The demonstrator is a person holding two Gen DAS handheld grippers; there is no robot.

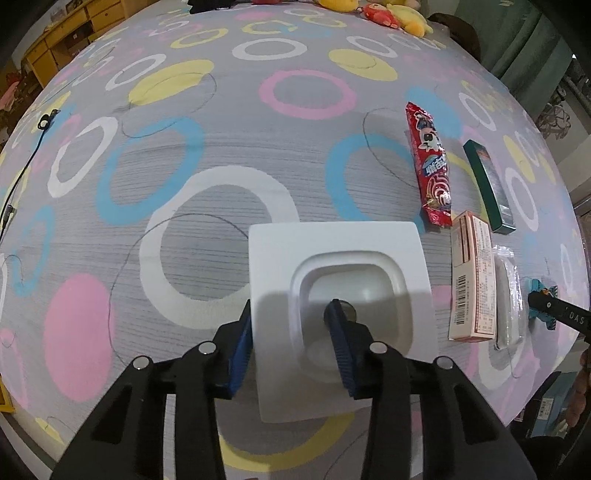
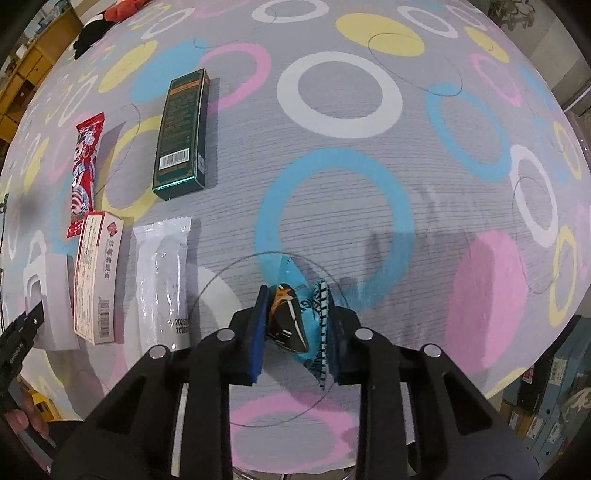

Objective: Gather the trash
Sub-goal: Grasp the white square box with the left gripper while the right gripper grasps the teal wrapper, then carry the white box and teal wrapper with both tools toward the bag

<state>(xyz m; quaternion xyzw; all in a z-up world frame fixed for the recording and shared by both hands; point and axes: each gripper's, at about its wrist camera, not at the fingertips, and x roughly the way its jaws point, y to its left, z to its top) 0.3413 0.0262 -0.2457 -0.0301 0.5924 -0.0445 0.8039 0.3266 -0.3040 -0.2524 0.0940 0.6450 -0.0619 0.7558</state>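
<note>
Left wrist view: left gripper [image 1: 291,343], fingers clamped across the near-left part of a white tray [image 1: 338,291], one pad outside its left edge, the other down in its square well; tray rests on the ring-print cloth [image 1: 221,206]. Right wrist view: right gripper [image 2: 295,332], fingers closed on a crumpled blue wrapper [image 2: 295,321], held at or just above the cloth; contact below cannot be told. Status, by judgement: early to midway. Two pieces are in grip, none seen deposited, and no bin shows in either view. Uncollected, all lying flat: red packet [image 2: 84,173] at 10 o'clock in the right view, green box [image 2: 183,133] at 11, pink carton [image 2: 96,280] at 9, clear sachet [image 2: 162,280] just right of the carton. Unique to the left view: the tray's well and rim in full, and plush toys [image 1: 391,14] at 12 at the far edge. Unique to the right view: the wrapper inside the pads, which the left view shows only as a blue scrap at 3; the green box's barcode face; the sachet's whole length. Tray shows there only as a white corner at 9.
</note>
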